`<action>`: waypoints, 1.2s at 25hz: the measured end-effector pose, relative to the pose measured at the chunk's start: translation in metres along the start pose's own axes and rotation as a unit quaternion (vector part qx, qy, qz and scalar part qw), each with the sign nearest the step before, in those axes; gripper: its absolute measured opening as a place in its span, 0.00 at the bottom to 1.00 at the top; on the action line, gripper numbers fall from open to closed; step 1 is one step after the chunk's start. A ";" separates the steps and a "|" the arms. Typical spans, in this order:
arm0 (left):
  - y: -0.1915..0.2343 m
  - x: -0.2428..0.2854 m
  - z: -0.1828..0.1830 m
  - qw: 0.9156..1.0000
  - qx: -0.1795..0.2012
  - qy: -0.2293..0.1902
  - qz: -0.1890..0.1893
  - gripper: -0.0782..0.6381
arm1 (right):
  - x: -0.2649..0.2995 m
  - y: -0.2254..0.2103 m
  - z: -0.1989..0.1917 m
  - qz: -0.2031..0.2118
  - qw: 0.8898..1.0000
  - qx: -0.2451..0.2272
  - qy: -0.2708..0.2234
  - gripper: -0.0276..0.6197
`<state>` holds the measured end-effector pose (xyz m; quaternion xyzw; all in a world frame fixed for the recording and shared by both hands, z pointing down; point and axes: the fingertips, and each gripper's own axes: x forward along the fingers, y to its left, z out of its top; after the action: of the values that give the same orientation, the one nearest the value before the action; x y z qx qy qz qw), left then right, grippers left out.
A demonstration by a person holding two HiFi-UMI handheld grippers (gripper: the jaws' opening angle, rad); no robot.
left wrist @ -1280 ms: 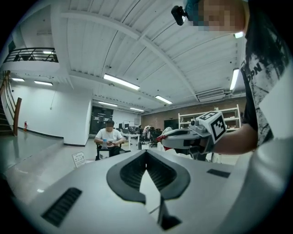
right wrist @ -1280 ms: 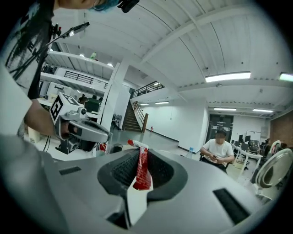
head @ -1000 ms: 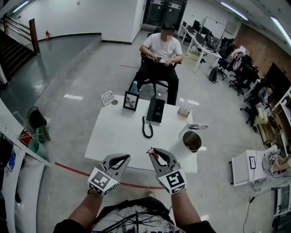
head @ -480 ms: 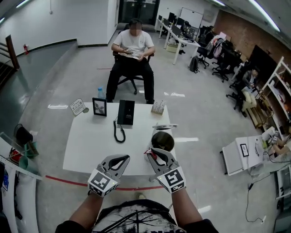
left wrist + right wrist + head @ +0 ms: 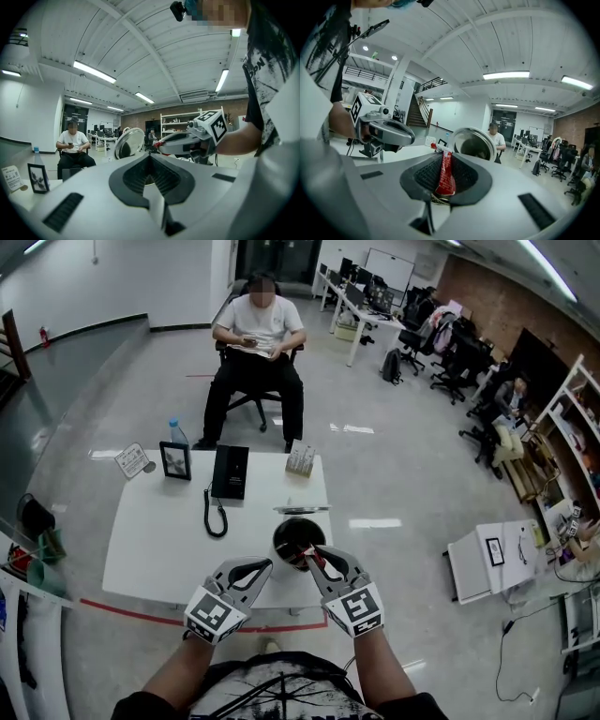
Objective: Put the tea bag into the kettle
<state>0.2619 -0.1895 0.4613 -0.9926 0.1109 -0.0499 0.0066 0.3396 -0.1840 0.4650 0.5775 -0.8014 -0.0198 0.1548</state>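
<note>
Right gripper view shows the right claw (image 5: 442, 155) clamped on the tea bag (image 5: 446, 180); centre it over the kettle (image 5: 474, 144) mouth before releasing.

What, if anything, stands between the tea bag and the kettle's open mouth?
Nothing visible. The right hand-held gripper holds the tea bag at the near rim of the kettle, and the kettle's lid stands flipped up at the far side, leaving the mouth uncovered.
</note>
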 end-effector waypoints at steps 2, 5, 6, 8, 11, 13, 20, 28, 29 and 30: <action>-0.002 0.009 -0.002 1.000 -0.003 0.001 0.003 0.12 | 0.003 -0.007 -0.007 0.005 1.000 0.002 0.005 0.13; -0.002 0.018 -0.005 1.000 -0.009 0.006 0.010 0.12 | 0.008 -0.014 -0.015 0.021 1.000 0.013 0.011 0.13; -0.002 0.021 -0.006 1.000 -0.010 0.008 0.012 0.12 | 0.010 -0.016 -0.018 0.027 0.999 0.018 0.016 0.13; -0.001 0.025 -0.008 1.000 -0.012 0.011 0.017 0.12 | 0.016 -0.019 -0.025 0.036 0.999 0.022 0.028 0.13; 0.002 0.029 -0.012 1.000 -0.010 0.015 0.024 0.12 | 0.027 -0.022 -0.034 0.049 0.997 0.022 0.046 0.13; 0.004 0.030 -0.013 0.999 -0.012 0.018 0.031 0.12 | 0.033 -0.022 -0.038 0.058 0.996 0.022 0.057 0.13; 0.011 0.031 -0.020 0.998 -0.022 0.028 0.054 0.12 | 0.047 -0.023 -0.052 0.080 0.992 0.021 0.091 0.13; 0.012 0.028 -0.024 0.997 -0.024 0.034 0.066 0.12 | 0.052 -0.021 -0.057 0.088 0.992 0.018 0.094 0.30; 0.012 0.027 -0.025 0.997 -0.023 0.035 0.067 0.12 | 0.052 -0.021 -0.057 0.088 0.992 0.017 0.092 0.30; 0.012 0.027 -0.026 0.997 -0.023 0.036 0.068 0.12 | 0.052 -0.020 -0.057 0.088 0.992 0.017 0.089 0.30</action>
<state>0.2825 -0.2067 0.4895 -0.9803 0.1790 -0.0823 -0.0164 0.3589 -0.2305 0.5262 0.5070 -0.8320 0.0590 0.2172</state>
